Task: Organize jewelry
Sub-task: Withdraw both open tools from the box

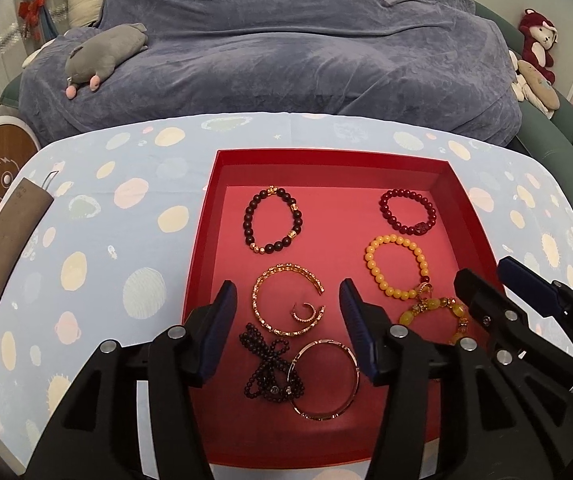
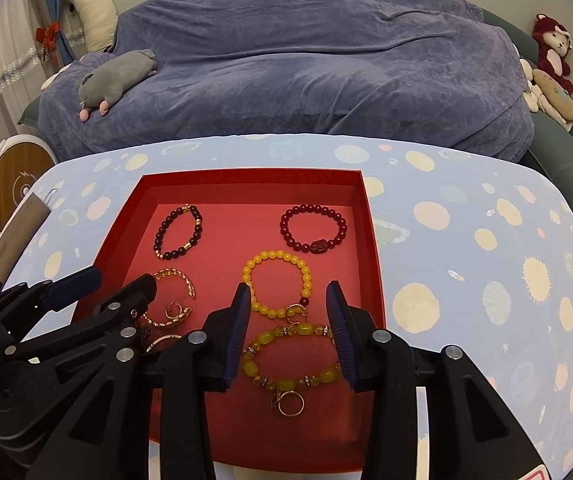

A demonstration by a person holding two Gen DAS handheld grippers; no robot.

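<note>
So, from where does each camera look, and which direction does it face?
Left wrist: sits on the left claw, faces forward over the red tray toward the bed; its open fingers show, and the right claw at right.
Right wrist: sits on the right claw, same direction, above the yellow bracelet; the left claw shows at left.
Shared: tray, bracelets, gray plush toy.

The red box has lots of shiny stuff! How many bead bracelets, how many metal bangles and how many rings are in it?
Bead bracelets: 5 (brown, dark red, yellow, chunky yellow, black)
Metal bangles: 2 (gold cuff, thin bangle)
Rings: 2 (open ring, gold ring)
Total: 9
</note>
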